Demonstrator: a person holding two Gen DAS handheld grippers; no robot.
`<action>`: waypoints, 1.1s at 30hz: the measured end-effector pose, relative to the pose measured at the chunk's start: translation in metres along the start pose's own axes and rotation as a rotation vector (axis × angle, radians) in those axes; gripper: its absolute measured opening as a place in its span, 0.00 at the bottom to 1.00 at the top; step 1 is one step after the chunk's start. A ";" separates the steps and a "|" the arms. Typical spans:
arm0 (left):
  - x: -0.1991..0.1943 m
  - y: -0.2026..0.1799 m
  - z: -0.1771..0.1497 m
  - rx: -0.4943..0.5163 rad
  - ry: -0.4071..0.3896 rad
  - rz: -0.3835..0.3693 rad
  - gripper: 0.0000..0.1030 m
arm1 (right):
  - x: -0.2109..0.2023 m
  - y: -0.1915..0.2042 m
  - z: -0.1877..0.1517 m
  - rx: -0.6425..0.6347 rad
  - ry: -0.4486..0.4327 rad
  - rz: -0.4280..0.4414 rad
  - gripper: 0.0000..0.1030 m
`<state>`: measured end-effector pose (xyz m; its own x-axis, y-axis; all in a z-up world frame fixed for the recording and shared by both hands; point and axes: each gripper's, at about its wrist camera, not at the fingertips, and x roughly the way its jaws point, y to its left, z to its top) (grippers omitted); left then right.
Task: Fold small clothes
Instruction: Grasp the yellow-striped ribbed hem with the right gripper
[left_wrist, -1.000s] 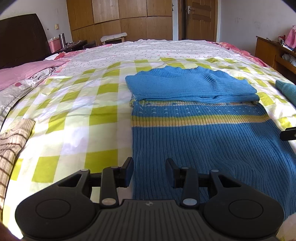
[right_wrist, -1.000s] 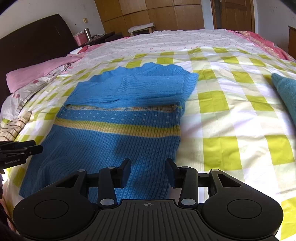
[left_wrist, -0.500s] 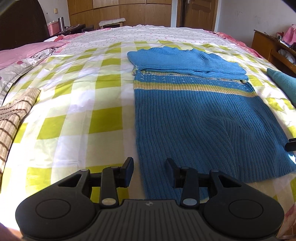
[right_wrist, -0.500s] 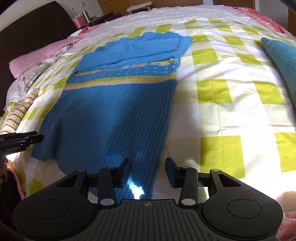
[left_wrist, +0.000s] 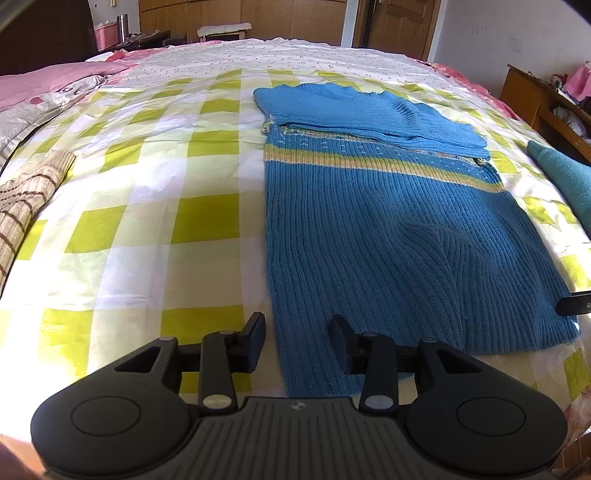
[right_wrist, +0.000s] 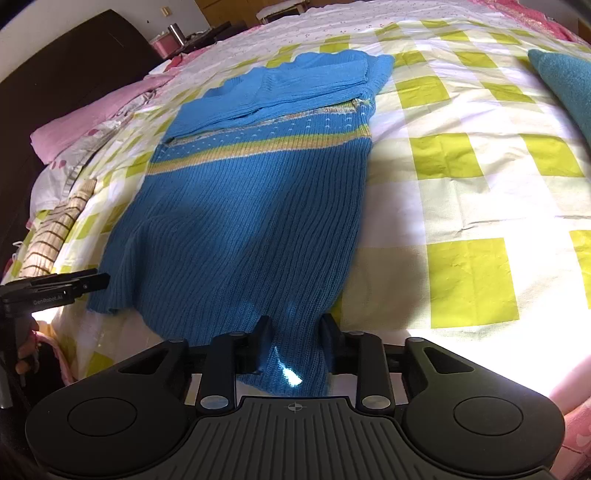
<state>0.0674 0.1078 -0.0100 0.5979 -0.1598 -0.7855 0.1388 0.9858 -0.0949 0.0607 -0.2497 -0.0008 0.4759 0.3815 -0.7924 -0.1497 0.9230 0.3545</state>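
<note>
A blue ribbed knit sweater (left_wrist: 388, 229) with a yellow stripe lies flat on the checked bedspread (left_wrist: 155, 192), its upper part folded over itself at the far end. It also shows in the right wrist view (right_wrist: 251, 206). My left gripper (left_wrist: 297, 341) is open, its jaws either side of the sweater's near left hem corner. My right gripper (right_wrist: 293, 341) is open, its jaws either side of the near right hem corner. Each gripper's tip shows at the edge of the other's view.
A brown checked cloth (left_wrist: 26, 199) lies at the bed's left edge. A teal garment (left_wrist: 561, 173) lies at the right. Pink bedding (left_wrist: 48, 79) and a dark headboard are far left. A wooden cabinet (left_wrist: 535, 96) stands at the right.
Both grippers have drawn back toward the near edge of the bed and lowered to the sweater's hem corners. The right jaws have narrowed slightly around the hem.
</note>
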 end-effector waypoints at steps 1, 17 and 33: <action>-0.001 0.000 0.000 -0.003 0.000 -0.009 0.39 | 0.000 -0.002 0.001 0.017 0.004 0.017 0.14; -0.026 0.008 -0.002 -0.061 -0.057 -0.080 0.14 | -0.048 -0.035 0.002 0.195 -0.152 0.057 0.09; -0.004 0.009 -0.004 -0.101 -0.005 -0.080 0.29 | -0.011 -0.035 0.004 0.188 -0.066 0.025 0.25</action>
<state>0.0632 0.1178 -0.0106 0.5917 -0.2382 -0.7701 0.1063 0.9701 -0.2184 0.0640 -0.2860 -0.0025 0.5308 0.3944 -0.7501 -0.0005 0.8852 0.4651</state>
